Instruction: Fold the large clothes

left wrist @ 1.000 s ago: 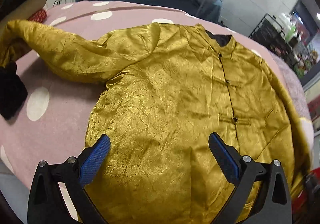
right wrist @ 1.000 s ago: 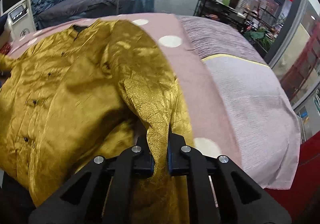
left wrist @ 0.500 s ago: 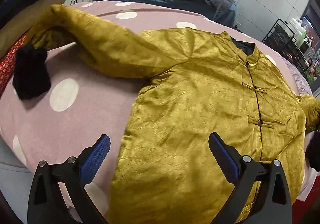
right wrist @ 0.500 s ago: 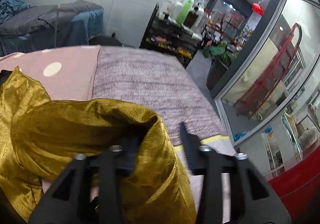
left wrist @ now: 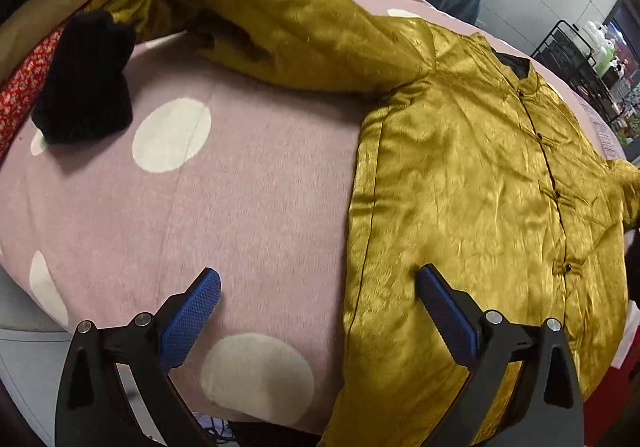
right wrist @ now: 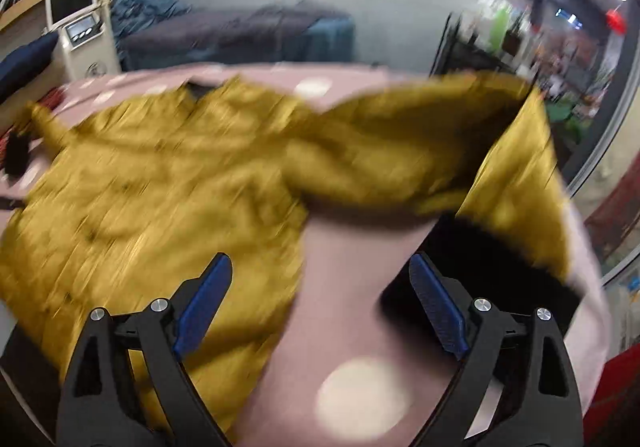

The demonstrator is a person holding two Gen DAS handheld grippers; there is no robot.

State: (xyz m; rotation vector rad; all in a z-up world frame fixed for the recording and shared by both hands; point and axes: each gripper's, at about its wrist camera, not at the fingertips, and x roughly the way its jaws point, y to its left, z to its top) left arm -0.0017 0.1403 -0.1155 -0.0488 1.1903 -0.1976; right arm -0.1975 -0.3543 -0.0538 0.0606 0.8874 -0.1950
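The jacket (left wrist: 472, 183), gold with a black collar and knot buttons, lies front-up on the pink dotted bedspread (left wrist: 224, 199). All positions below are given relative to the jacket.

Left gripper (left wrist: 318, 311): jaws wide open, nothing between them. It hangs over the jacket's side seam near the hem, one blue pad above the fabric and the other above bare bedspread. The sleeve (left wrist: 288, 19) on this side runs away from the body toward the far edge of the bedspread and ends in a black cuff (left wrist: 86, 81) that rests on the bedspread.

Right gripper (right wrist: 320, 307): jaws opening, nothing between them; only bedspread shows in the gap. This view is motion-blurred, so detail is uncertain. The jacket's other sleeve (right wrist: 420, 151) extends out from the body; its black cuff (right wrist: 492, 267) appears to lie just beyond the gripper's right pad.
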